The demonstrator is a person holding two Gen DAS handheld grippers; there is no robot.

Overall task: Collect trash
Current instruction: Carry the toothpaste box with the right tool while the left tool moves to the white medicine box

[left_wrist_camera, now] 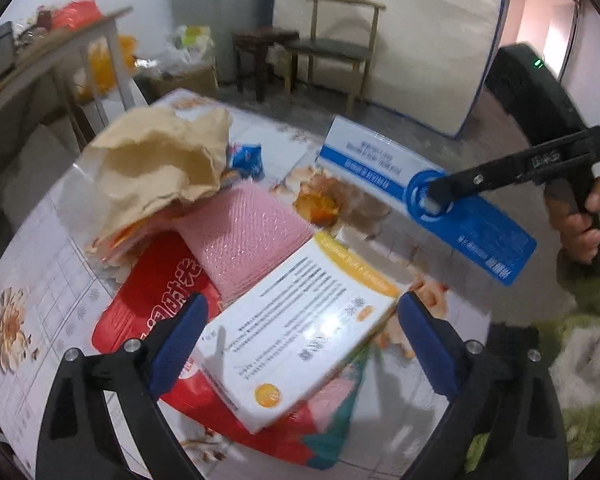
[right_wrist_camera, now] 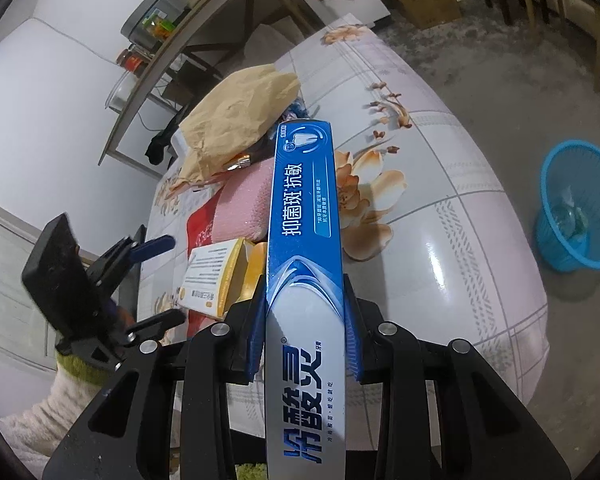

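Note:
My right gripper [right_wrist_camera: 305, 316] is shut on a long blue toothpaste box [right_wrist_camera: 304, 216] and holds it above the floral table [right_wrist_camera: 440, 208]; the box also shows in the left wrist view [left_wrist_camera: 432, 196]. My left gripper [left_wrist_camera: 302, 320] is open, its fingers on either side of a white and yellow medicine box [left_wrist_camera: 300, 332], which also shows in the right wrist view [right_wrist_camera: 210, 272]. That box lies on a red packet [left_wrist_camera: 156, 292] and a pink mesh pad [left_wrist_camera: 244, 236]. A crumpled brown paper bag [left_wrist_camera: 160, 164] sits behind them.
A blue plastic basket [right_wrist_camera: 576, 208] stands on the floor right of the table. A small blue wrapper [left_wrist_camera: 246, 158] lies by the paper bag. A wooden chair [left_wrist_camera: 336, 46], a dark stool [left_wrist_camera: 260, 56] and a cluttered side table [left_wrist_camera: 40, 56] stand beyond.

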